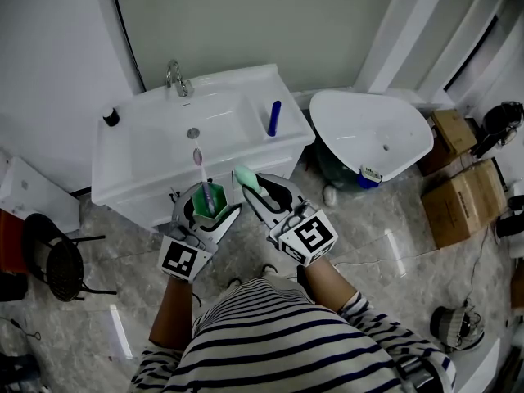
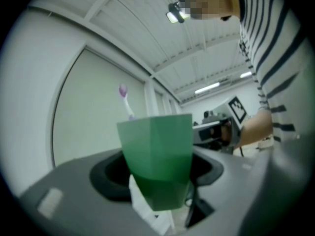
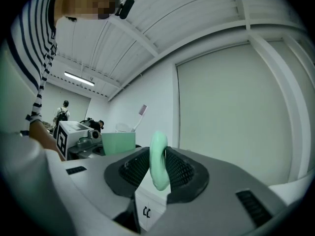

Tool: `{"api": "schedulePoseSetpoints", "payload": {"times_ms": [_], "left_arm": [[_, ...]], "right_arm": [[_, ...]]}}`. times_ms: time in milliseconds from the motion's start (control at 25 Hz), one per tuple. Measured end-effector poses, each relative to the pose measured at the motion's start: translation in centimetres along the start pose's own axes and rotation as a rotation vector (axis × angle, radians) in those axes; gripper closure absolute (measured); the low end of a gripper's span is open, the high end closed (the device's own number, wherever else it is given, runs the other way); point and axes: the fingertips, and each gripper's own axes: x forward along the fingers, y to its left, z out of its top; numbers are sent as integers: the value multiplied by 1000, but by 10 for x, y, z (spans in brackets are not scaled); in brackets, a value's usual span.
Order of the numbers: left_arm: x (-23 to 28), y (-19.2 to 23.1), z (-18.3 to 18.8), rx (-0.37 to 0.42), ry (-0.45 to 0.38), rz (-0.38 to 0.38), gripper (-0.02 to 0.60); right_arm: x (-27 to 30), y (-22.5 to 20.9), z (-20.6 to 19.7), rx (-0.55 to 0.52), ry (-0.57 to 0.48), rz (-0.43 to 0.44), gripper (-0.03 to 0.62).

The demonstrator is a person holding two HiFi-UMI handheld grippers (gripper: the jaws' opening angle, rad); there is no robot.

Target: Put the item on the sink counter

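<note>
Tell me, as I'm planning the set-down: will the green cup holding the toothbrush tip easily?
Possibly: the green cup narrows toward its base, and the toothbrush rises well above its rim. It looks like thin plastic, probably light.

**No legible writing was made out**

Only square black-and-white patterns, without letters or numbers, were carried by the marker cube (image 1: 183,259) of the left tool (image 1: 209,201) and by the marker cube (image 1: 310,237) of the right tool (image 1: 252,188). A small label (image 1: 370,173) was seen at the rim of the white bowl (image 1: 327,105), but its print was too small to be read. Two small dark marks (image 3: 146,212) were seen on a white surface low in the right gripper view. They were shaped somewhat like letters, but it could not be told whether they were print.
</note>
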Motion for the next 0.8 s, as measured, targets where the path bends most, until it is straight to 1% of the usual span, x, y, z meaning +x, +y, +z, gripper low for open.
{"api": "schedulePoseSetpoints", "payload": {"times_ms": [320,560,680,800], "left_arm": [[8,-10,4,-5,0,23,264],[28,-13,6,-5,0,45,264],[40,-18,-1,11,27,46,264],[52,-20,-4,0,50,63,264]], "right_arm": [[-11,-7,5,-7,-8,13,497],[-16,-23,7,-21,-12,41,497],[-21,-35,8,-9,-23,49,497],[-24,-50,11,-9,-20,59,497]]}}
